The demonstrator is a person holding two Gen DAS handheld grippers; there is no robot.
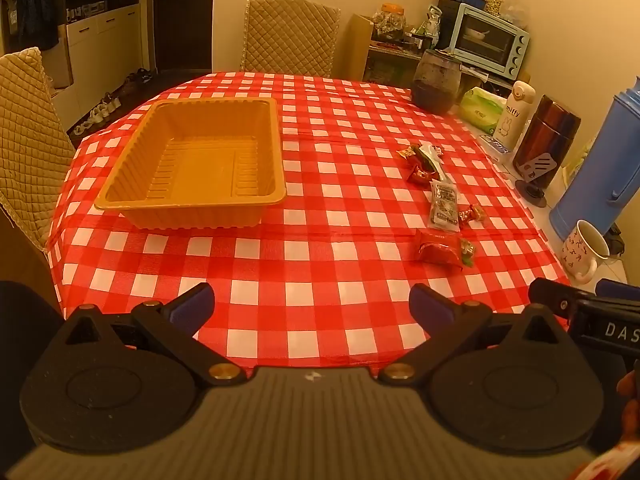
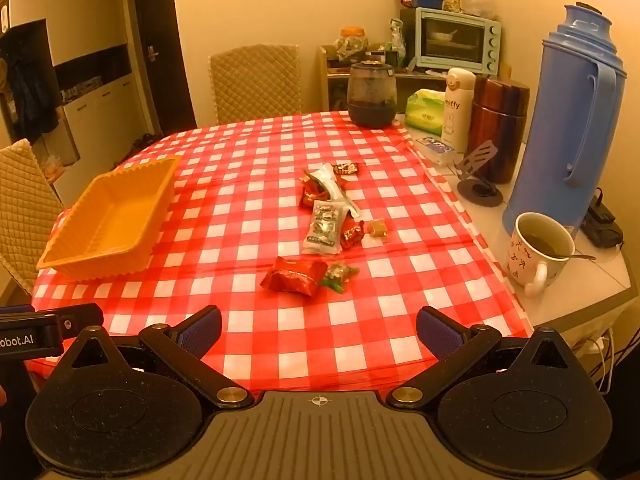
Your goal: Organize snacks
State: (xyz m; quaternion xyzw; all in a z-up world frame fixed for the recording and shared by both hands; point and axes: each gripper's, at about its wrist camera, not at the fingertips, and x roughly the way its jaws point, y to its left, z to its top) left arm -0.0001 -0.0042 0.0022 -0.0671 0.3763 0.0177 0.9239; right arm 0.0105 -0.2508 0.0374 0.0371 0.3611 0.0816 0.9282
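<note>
An empty orange plastic tray (image 1: 192,160) (image 2: 108,220) sits on the left of the red-checked tablecloth (image 1: 312,264). Several wrapped snacks lie loose to its right: a red packet (image 2: 294,276) (image 1: 438,250), a small green candy (image 2: 338,274), a clear silver pouch (image 2: 324,226) (image 1: 444,204), a red candy (image 2: 352,234) and a cluster of wrappers (image 2: 324,184) (image 1: 422,162) farther back. My left gripper (image 1: 312,306) hangs open over the near table edge, holding nothing. My right gripper (image 2: 318,330) is open too, empty, just short of the red packet.
Along the right edge stand a blue thermos (image 2: 568,120), a mug with a spoon (image 2: 538,252), a brown canister (image 2: 498,124), a white Miffy bottle (image 2: 456,112), a tissue pack (image 2: 424,110) and a dark jar (image 2: 372,94). Quilted chairs (image 1: 290,36) (image 1: 28,136) flank the table.
</note>
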